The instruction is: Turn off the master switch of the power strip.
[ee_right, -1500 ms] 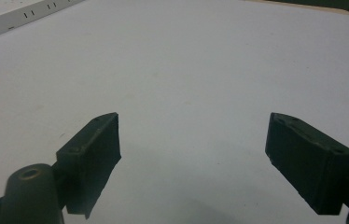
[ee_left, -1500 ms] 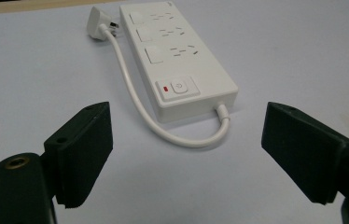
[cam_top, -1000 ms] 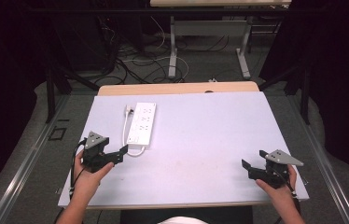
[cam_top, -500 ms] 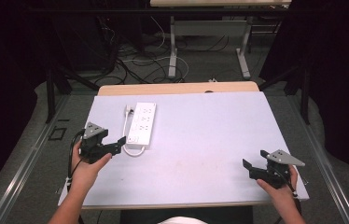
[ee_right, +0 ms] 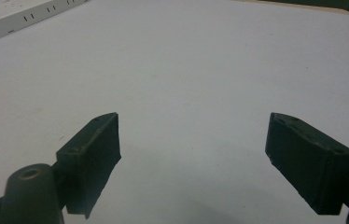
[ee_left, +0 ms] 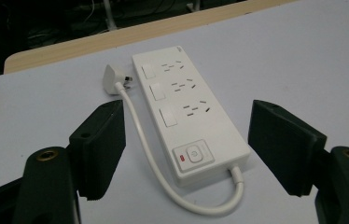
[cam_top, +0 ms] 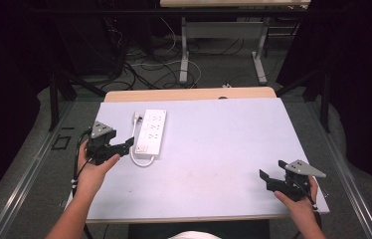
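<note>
- Since the earlier frames, the left tongs [cam_top: 124,147] had crept along the worktop's left edge toward the power strip [cam_top: 151,131], while the right tongs [cam_top: 268,180] had kept their place near the front right corner.
- From the high view, the power strip lay flat in the rear left part of the worktop [cam_top: 224,139], its long side running front to back. Its short cord [cam_top: 135,158] looped off the near end and ran back up the left side to the plug [cam_top: 136,117]. The left tongs' tips sat just beside the strip's near left corner, not touching it as far as I could tell.
- From the left gripper view, the left tongs [ee_left: 186,144] were spread wide with nothing between the pads, and the strip's switch end [ee_left: 193,156] lay framed in the gap. I judged the step in hand to be a grasp across that near end. To do it well, the jaws should straddle the full width squarely and come down low, since the white casing looked smooth and could slip from a shallow pinch.
- The cord curling right under the near end stood in the way; one pad could trap it against the casing.
- From the right gripper view, the right tongs [ee_right: 191,158] were likewise spread and empty over bare worktop, with the strip [ee_right: 18,16] well apart at the far corner.
</note>
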Motion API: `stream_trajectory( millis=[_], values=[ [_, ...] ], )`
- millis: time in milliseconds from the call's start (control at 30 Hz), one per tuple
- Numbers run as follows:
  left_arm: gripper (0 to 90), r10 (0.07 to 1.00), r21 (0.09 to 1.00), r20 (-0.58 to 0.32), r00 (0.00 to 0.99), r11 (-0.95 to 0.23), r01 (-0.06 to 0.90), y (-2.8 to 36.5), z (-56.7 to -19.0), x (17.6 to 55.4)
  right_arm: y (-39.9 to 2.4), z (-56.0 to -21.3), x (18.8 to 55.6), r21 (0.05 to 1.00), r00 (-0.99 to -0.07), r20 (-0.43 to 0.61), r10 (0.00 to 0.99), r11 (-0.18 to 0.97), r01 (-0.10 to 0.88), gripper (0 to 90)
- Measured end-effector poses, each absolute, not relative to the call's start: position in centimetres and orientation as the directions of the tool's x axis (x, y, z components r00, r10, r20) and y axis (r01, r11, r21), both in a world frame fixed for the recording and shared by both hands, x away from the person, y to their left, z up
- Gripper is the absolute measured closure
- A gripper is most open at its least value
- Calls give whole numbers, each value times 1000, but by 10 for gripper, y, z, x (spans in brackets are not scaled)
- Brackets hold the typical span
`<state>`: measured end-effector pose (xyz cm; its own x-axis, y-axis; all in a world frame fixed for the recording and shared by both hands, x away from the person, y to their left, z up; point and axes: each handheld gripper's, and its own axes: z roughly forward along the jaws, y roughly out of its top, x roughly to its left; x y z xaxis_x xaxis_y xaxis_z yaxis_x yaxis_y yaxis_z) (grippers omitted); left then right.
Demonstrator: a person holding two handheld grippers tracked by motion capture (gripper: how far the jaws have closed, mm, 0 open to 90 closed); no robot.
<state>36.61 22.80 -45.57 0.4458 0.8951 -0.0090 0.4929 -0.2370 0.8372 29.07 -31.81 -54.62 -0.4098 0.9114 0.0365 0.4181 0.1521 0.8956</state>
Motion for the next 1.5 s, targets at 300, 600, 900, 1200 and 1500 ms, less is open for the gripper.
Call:
stream_trajectory(
  millis=[300,600,900,1200,1500],
  values=[
    [281,894,827,3,447,-253,501,218,-452,379,-318,-547,290,896,-400,51,915,134,423,172],
    [324,896,828,-21,443,-233,510,212,-450,391,-319,-547,290,891,-398,40,917,148,429,172],
    [386,901,812,-79,427,-190,552,210,-451,403,-320,-548,291,896,-400,40,915,144,420,172],
    [458,907,788,-108,406,-171,591,208,-456,413,-320,-548,290,895,-399,55,915,132,427,172],
    [575,914,746,-139,381,-156,647,209,-461,422,-320,-548,290,890,-396,46,917,142,433,172]
  ],
)
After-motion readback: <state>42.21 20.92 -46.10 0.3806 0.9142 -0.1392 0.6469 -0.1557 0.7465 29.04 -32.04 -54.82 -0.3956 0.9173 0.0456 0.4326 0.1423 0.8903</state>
